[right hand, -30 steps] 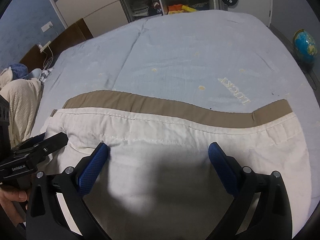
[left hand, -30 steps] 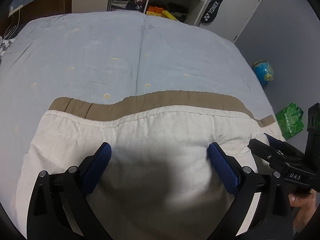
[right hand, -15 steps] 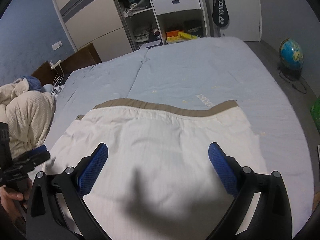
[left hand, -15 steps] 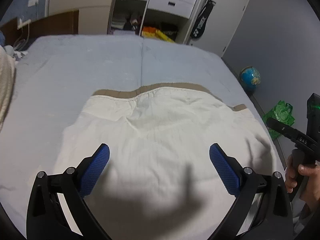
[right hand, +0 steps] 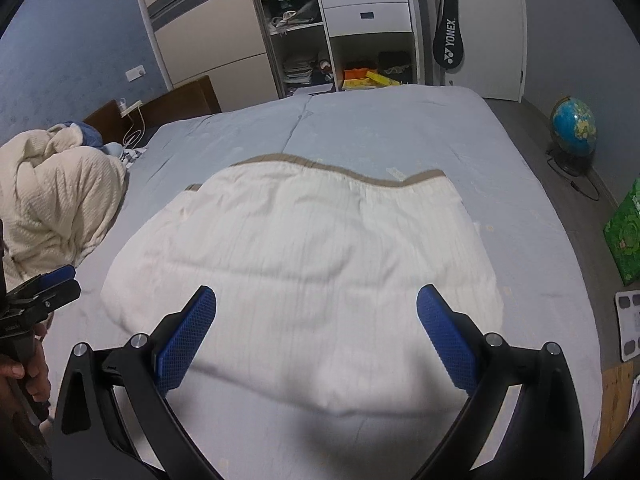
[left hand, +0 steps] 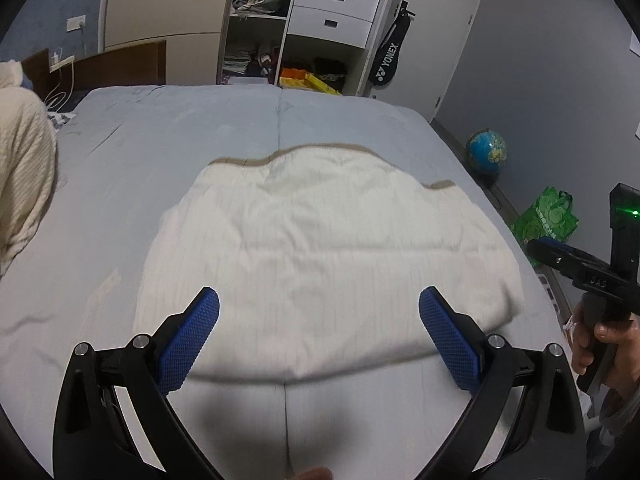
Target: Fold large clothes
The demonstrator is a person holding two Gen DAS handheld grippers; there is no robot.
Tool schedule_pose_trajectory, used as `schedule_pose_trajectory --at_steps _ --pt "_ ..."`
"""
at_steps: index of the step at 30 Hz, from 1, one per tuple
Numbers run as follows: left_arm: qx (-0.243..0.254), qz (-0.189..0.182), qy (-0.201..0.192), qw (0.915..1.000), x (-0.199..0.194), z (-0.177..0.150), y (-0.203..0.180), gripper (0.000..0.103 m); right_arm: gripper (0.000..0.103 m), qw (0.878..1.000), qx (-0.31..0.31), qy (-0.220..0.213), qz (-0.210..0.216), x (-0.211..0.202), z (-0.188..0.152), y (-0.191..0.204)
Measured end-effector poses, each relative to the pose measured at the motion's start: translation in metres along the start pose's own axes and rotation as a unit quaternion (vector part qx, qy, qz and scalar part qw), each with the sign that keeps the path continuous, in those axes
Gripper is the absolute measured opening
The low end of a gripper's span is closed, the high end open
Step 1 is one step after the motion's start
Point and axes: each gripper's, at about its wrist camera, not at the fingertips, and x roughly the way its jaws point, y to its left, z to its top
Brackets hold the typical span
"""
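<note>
Blue-sheeted bed (left hand: 120, 168) filling the room, heaped cream blanket (right hand: 56, 200) at far left. Centre: cream garment (left hand: 320, 248) folded flat, tan band (right hand: 280, 159) along far edge. Left tongs (left hand: 319, 334) spread wide, gripping nothing; right tongs (right hand: 316, 330) likewise; globe (right hand: 573, 127) far right.

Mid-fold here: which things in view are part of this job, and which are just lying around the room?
Job:
- cream garment with tan band, spread on the bed
- left gripper, open
- right gripper, open

Lying about:
- knitted cream blanket heaped at the bed's side
- globe on the floor
- green bag
- racket bag
- shelves
</note>
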Motion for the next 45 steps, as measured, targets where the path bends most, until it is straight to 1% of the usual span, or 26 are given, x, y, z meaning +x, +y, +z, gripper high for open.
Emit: schedule_pose_trajectory --at_steps 3,7,12,15,19,24,28,31,34,38,41,45 --pt "-0.006 0.008 -0.002 0.9999 -0.011 -0.018 0.002 0.096 0.095 1.0 -0.005 -0.001 -0.003 -0.016 -0.019 0.001" --pt "0.014 0.033 -0.009 0.9993 -0.031 -0.049 0.001 0.096 0.095 1.0 -0.02 -0.007 -0.008 -0.042 -0.048 0.003" --pt "0.011 0.055 0.007 0.9984 -0.038 -0.08 0.005 0.096 0.095 1.0 -0.022 -0.011 -0.009 -0.068 -0.082 0.001" --pt "0.012 0.055 0.006 0.9984 -0.043 -0.093 0.005 0.096 0.095 0.999 -0.028 -0.016 -0.023 -0.083 -0.103 0.002" --pt "0.013 0.044 0.001 0.9989 -0.052 -0.106 0.001 0.096 0.095 0.998 -0.036 -0.024 -0.037 -0.098 -0.127 0.005" --pt "0.021 0.04 -0.008 0.9989 -0.062 -0.119 -0.006 0.096 0.095 0.998 -0.035 -0.029 -0.041 -0.109 -0.152 0.012" --pt "0.016 0.036 -0.027 0.9988 -0.074 -0.125 -0.007 0.096 0.095 0.997 -0.029 -0.046 -0.05 -0.118 -0.166 0.017" --pt "-0.001 0.035 -0.032 0.9989 -0.077 -0.13 -0.004 0.096 0.095 0.996 -0.034 -0.061 -0.057 -0.125 -0.169 0.021" --pt "0.002 0.04 -0.036 0.9986 -0.078 -0.131 -0.006 0.096 0.095 0.995 -0.04 -0.071 -0.064 -0.128 -0.172 0.022" --pt "0.004 0.041 -0.035 0.9985 -0.076 -0.132 -0.007 0.096 0.095 0.994 -0.046 -0.067 -0.076 -0.127 -0.176 0.024" --pt "0.005 0.041 -0.036 0.9985 -0.076 -0.132 -0.007 0.096 0.095 0.994 -0.046 -0.072 -0.075 -0.128 -0.176 0.024" --pt "0.003 0.038 -0.038 0.9985 -0.076 -0.132 -0.006 0.096 0.095 0.994 -0.042 -0.064 -0.079 -0.125 -0.177 0.022"
